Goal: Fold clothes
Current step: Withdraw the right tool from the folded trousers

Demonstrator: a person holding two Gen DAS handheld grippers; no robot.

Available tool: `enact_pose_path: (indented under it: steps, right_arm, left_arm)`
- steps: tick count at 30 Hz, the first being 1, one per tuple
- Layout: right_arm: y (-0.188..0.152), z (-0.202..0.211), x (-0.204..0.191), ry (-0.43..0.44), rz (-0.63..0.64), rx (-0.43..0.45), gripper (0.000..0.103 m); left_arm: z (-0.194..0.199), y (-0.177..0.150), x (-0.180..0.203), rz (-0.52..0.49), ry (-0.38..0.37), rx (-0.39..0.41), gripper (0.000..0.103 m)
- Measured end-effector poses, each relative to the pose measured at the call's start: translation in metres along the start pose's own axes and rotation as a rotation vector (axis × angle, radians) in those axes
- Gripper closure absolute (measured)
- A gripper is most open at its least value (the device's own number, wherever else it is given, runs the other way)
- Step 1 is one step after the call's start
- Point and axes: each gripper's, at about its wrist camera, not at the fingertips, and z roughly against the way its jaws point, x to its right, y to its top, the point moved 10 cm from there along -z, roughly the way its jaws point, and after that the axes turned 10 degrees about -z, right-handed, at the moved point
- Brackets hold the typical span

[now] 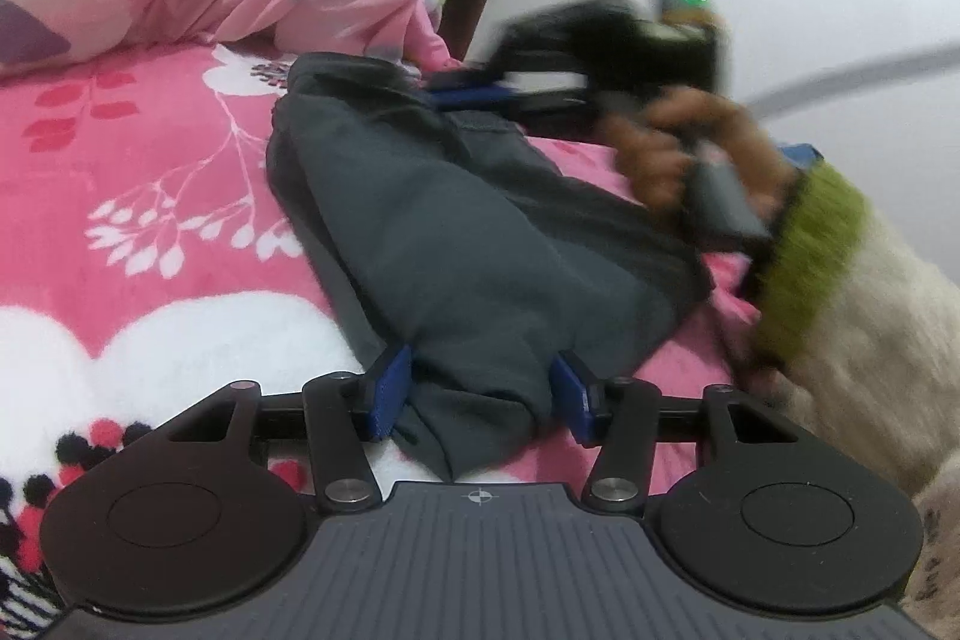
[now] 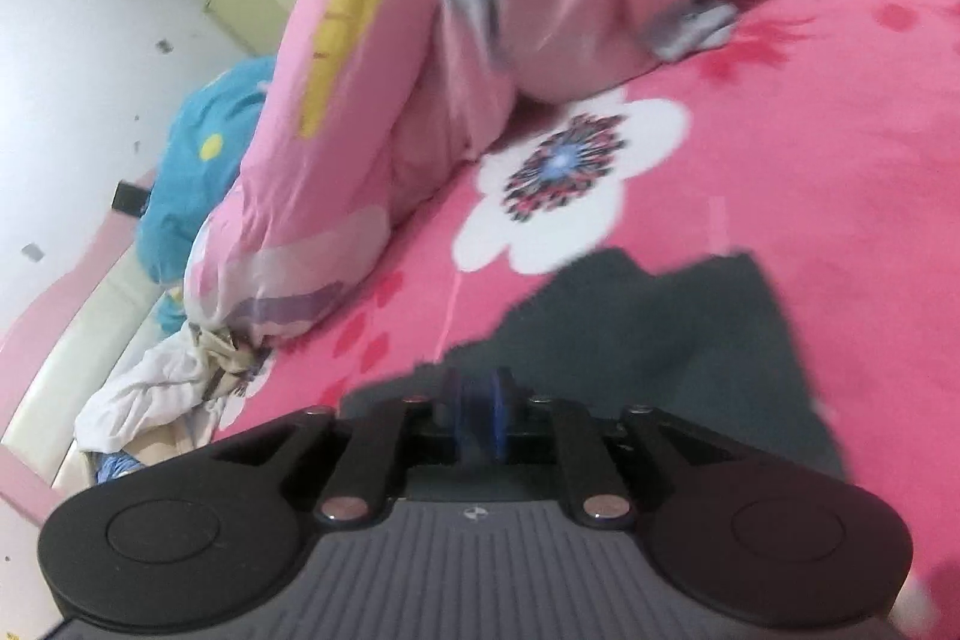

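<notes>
A pink flowered bed [image 1: 150, 148] carries a dark grey garment [image 1: 456, 220]. Left gripper [image 1: 483, 394] fingers, half open, pinch its near bunched end; right gripper [image 2: 477, 421] fingers stand narrowly apart above it, gripping nothing visible.

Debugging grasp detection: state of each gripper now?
Left gripper: closed on the dark grey garment.
Right gripper: jaws nearly together, nothing visibly between them.

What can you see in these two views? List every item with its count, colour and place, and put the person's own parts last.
garment: one, dark grey, lying on the blanket
blanket: one, pink with white flowers, covering the bed
quilt: one, pale pink with a carrot print, bunched at the far side
blue bedding: one, beyond the quilt
left gripper: closed on the garment's near end
right gripper: over the garment's far end, nearly closed
sleeve: cream, green cuff
</notes>
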Motion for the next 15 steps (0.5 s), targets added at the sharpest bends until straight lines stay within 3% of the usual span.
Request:
enact_pose_path:
  steps: [1,3,5,6,10,13,15]
  right_arm:
    - [0.000,-0.019,0.006,-0.004,-0.016,-0.024,0.083]
    - [-0.005,-0.048,0.028,-0.030,-0.058,-0.051,0.103]
    - [-0.004,-0.042,0.039,0.027,-0.176,-0.040,0.103]
    - [-0.003,-0.031,0.040,0.077,-0.235,-0.034,0.094]
    - [0.004,0.040,0.034,0.327,-0.390,0.024,0.084]
    - [-0.001,0.102,0.039,0.316,-0.309,0.071,0.081]
    - [-0.017,0.132,0.043,0.309,-0.232,0.044,0.076]
  left_arm:
    - [0.000,0.000,0.001,-0.004,0.005,-0.001,0.051]
    - [0.000,0.001,0.002,-0.005,0.014,-0.005,0.051]
    - [0.000,0.002,0.004,-0.012,0.020,-0.013,0.051]
    - [0.001,0.002,0.004,-0.018,0.023,-0.016,0.050]
    - [0.005,0.004,0.003,-0.009,0.025,-0.023,0.049]
    - [0.010,0.007,0.001,0.008,0.033,-0.022,0.049]
    - [0.013,0.009,-0.001,0.019,0.042,-0.018,0.048]
